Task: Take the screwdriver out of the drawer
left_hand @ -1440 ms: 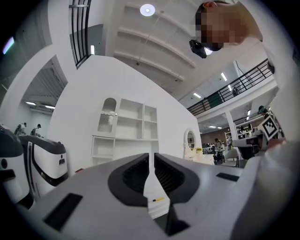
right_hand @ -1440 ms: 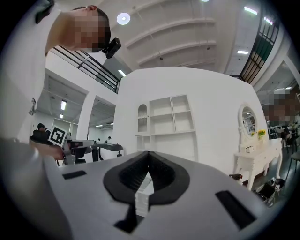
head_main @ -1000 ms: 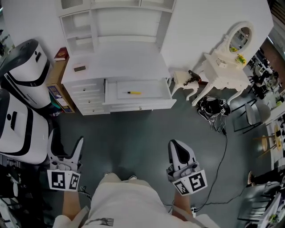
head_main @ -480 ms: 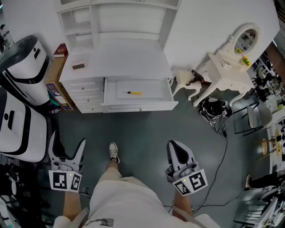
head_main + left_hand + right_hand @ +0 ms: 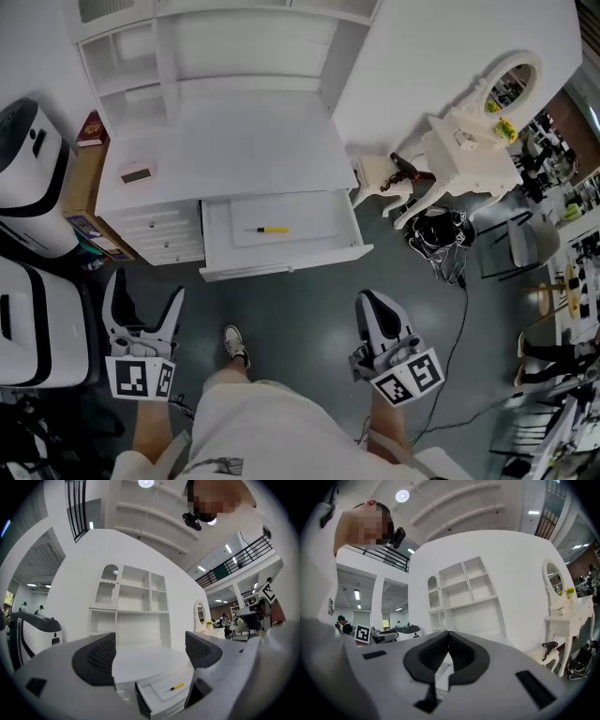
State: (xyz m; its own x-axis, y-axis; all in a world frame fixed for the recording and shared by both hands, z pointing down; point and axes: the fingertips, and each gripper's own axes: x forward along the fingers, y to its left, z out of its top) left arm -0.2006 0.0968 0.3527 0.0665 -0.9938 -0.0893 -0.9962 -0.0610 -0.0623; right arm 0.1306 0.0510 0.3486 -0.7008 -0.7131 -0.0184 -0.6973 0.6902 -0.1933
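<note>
A small yellow-handled screwdriver lies on the floor of the open white drawer of the white desk; the left gripper view shows the screwdriver low between the jaws, still far off. My left gripper is open and empty, held over the floor below and left of the drawer. My right gripper is shut with nothing in it, over the floor below and right of the drawer. In the right gripper view its pads meet.
White and black machines stand at the left beside a low wooden shelf. A white dressing table with a mirror and a stool stand at the right. Cables lie on the grey floor. The person's shoe is between the grippers.
The person has stepped toward the desk: the drawer and desk now sit lower and larger in the head view. Both grippers keep the same states.
</note>
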